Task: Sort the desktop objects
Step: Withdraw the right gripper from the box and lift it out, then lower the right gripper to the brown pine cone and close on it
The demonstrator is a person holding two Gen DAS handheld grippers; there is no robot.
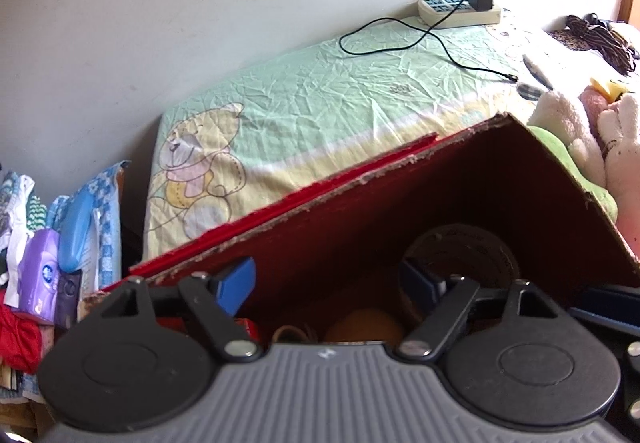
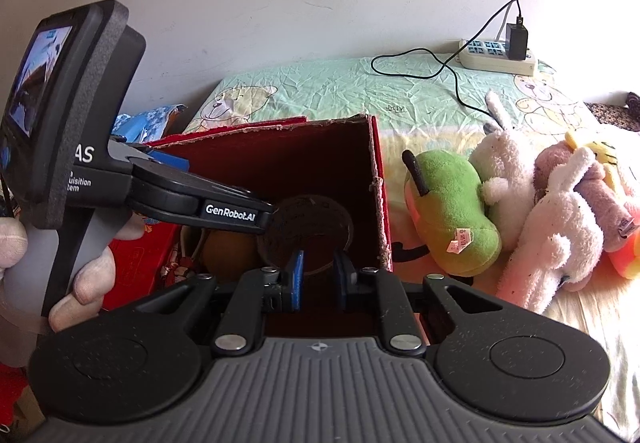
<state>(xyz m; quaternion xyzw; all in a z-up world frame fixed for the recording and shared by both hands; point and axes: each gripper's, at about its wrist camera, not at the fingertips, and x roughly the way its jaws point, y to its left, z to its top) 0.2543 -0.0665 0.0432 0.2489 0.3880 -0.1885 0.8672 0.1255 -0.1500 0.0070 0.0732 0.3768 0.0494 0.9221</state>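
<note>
**Both grippers over the red box, a tape roll between them**

The left gripper [image 1: 330,283] has its blue-padded fingers [image 1: 236,283] spread wide, grasping nothing; its right pad sits against the near edge of the dark tape roll [image 1: 460,251] inside the red box [image 1: 360,211]. The right gripper [image 2: 318,275] reaches in over the box's near edge with its blue pads [image 2: 297,279] drawn close together. Nothing shows between them, and the roll stands just beyond the tips. Whether they are fully clenched I cannot tell, since a narrow gap remains.

The roll is upright on its rim, leaning toward the box's back corner. I judge it light, stiff and hollow, so a pinch through the core and across one wall should hold better than squeezing the curved outside, which could slip. Beside it in the box lies a rounded brown-orange object [image 2: 224,251], not identifiable.

Outside the box, on the bear-printed sheet [image 2: 320,91], lie soft plush toys: a green one [image 2: 452,203] and a white rabbit [image 2: 560,239]. These would compress easily anywhere.

Readable writing: "GenRobot.AI" on the left gripper's arm, seen from the right wrist, with partial letters "AS" on its handle, held by a hand [image 2: 92,275].
</note>
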